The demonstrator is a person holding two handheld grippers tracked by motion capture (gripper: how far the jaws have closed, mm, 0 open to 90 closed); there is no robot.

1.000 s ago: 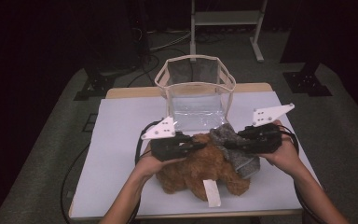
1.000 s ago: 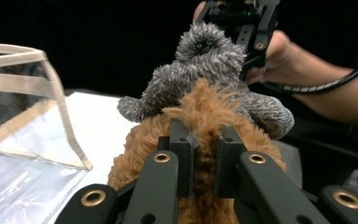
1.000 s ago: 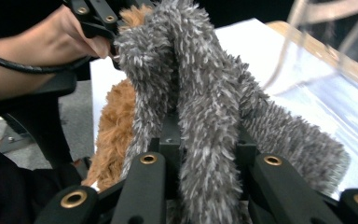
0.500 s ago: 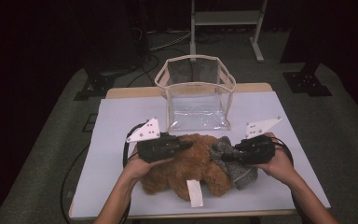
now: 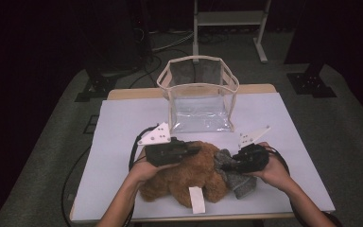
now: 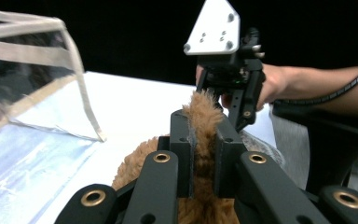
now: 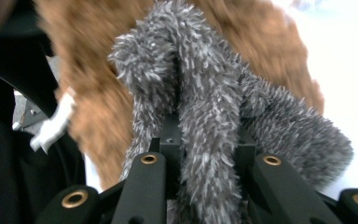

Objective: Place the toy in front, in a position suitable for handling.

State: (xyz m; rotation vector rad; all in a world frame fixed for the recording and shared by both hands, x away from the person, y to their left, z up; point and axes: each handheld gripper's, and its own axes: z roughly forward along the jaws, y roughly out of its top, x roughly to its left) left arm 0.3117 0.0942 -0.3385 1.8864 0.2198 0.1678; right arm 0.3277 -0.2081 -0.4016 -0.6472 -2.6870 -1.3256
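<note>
A brown plush (image 5: 182, 177) with a grey plush part (image 5: 240, 183) and a white label (image 5: 197, 199) lies on the white table (image 5: 123, 123) near its front edge. My left gripper (image 5: 196, 149) is shut on a fold of the brown fur; in the left gripper view the tuft (image 6: 200, 100) sticks up between the jaws of that gripper (image 6: 200, 128). My right gripper (image 5: 224, 165) is shut on the grey plush (image 7: 205, 84), which drapes over its jaws, with brown fur (image 7: 88, 93) behind. The right gripper (image 6: 242, 119) faces the left one across the plush.
A clear bag (image 5: 198, 94) with beige trim stands open-topped at the table's far middle, just beyond the plush; its corner (image 6: 81, 84) appears in the left gripper view. Cables trail from both grippers. A white metal stand (image 5: 229, 21) is on the floor behind.
Both hands have come down and toward the near edge with the plush, away from the bag. The plush now rests lower on the table.
</note>
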